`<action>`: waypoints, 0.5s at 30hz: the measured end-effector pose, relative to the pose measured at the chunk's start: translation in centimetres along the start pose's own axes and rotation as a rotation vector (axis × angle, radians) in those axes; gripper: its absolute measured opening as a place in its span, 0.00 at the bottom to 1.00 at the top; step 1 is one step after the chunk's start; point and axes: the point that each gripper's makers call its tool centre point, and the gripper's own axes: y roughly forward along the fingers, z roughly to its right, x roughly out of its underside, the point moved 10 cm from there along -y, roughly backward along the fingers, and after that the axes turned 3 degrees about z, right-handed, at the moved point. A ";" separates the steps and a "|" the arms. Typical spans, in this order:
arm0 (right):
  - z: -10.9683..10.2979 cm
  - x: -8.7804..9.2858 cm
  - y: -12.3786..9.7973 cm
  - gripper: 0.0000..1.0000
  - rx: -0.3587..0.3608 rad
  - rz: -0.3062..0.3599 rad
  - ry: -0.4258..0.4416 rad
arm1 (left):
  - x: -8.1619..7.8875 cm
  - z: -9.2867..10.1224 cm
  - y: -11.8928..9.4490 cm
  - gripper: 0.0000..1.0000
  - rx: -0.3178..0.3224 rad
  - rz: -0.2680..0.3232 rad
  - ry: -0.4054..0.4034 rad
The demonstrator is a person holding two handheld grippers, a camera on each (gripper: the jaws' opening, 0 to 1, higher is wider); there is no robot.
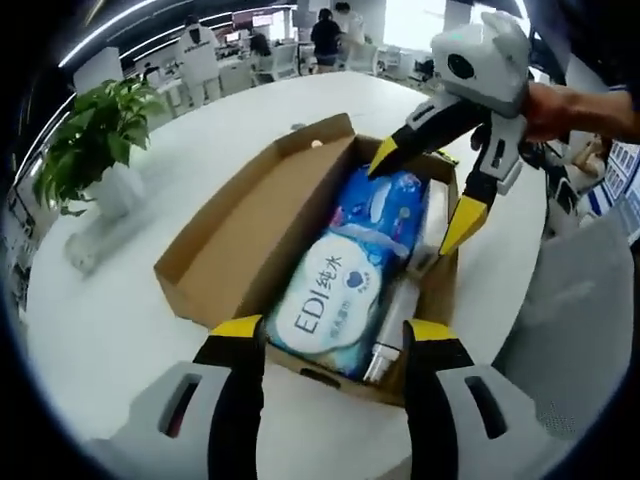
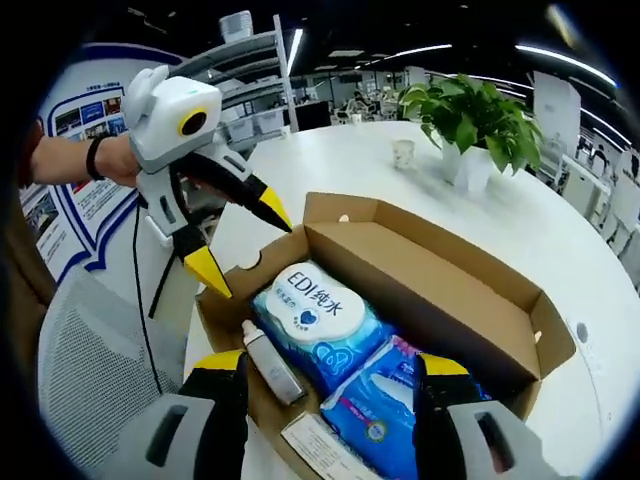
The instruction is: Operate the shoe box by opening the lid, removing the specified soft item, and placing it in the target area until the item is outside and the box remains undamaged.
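1. Two views covered, left gripper view first: looked along the left gripper, black jaws with yellow tips spread wide apart and holding nothing, poised just above the near end of the open brown cardboard shoe box on the round white table.
2. Noted the box lid folded back to the left, standing open.
3. Found the soft white-and-blue wet-wipes pack labelled "EDI" lying inside the box at its near end, with a blue soft packet beyond it and a slim white bottle along the right wall.
4. Saw the right gripper reaching in from the right, jaws parted, one yellow tip over the blue packet, the other at the box's right wall; could not tell whether touching.
5. Spotted a green potted plant in a white pot at left, well apart from the box.
6. Right gripper view next: right gripper open and empty over the blue soft packet.
7. Placed the EDI pack mid-box, slim bottle beside it.
8. Saw the left gripper at the far corner, jaws apart.
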 end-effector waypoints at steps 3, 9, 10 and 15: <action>0.1 -0.4 0.5 0.65 -0.013 -0.019 -0.028 | -0.3 -0.2 0.6 0.55 0.011 -0.018 0.028; 0.6 -0.5 1.8 0.65 -0.042 -0.080 -0.093 | -0.3 -0.2 1.6 0.55 0.035 -0.061 0.089; 0.6 -0.5 2.0 0.65 -0.044 -0.086 -0.099 | -0.2 -0.2 1.8 0.55 0.040 -0.069 0.098; 0.8 -0.4 3.2 0.66 -0.074 -0.120 -0.115 | 0.2 -0.4 2.7 0.55 0.057 -0.106 0.134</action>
